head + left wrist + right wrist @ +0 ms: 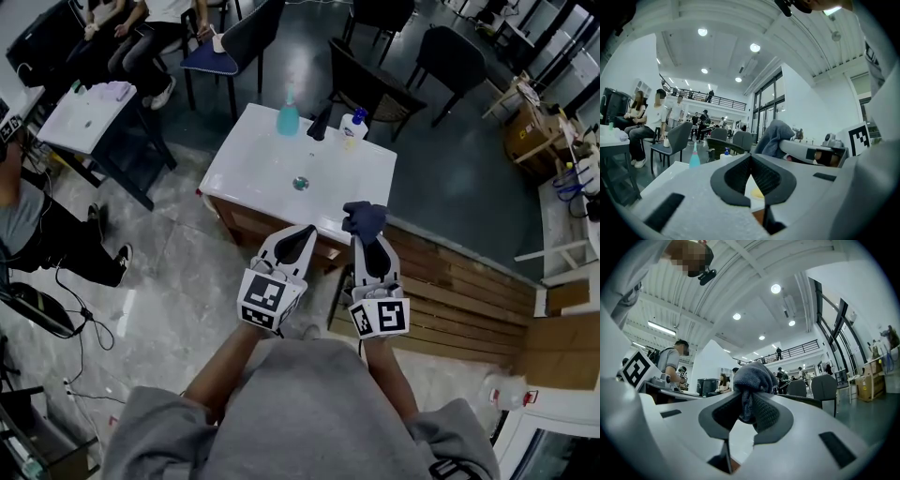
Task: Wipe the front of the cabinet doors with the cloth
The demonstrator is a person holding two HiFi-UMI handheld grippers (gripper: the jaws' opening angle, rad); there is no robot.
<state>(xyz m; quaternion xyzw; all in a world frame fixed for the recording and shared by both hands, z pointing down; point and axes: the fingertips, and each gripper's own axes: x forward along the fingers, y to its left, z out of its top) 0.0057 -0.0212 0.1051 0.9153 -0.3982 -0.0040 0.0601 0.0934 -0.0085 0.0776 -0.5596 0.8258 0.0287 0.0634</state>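
Note:
A cabinet with a white top (pixel 272 164) and a wooden front (pixel 246 225) stands just ahead of me; its doors barely show from above. My right gripper (pixel 367 236) is shut on a bunched dark grey-blue cloth (pixel 364 219), held near the top's front edge. In the right gripper view the cloth (pixel 752 380) bulges out above the pinching jaws of the right gripper (pixel 749 404). My left gripper (pixel 302 236) hovers beside it, shut with nothing in it. In the left gripper view its tips meet at the left gripper (pixel 750 157), and the cloth (pixel 772 137) shows to the right.
On the top stand a teal bottle (pixel 288 118), a dark object (pixel 320 124), a white pump bottle (pixel 353 127) and a small round thing (pixel 300 183). Dark chairs (pixel 370 86) stand behind. A wooden slatted wall (pixel 469 300) runs right. People sit at the far left (pixel 56 234).

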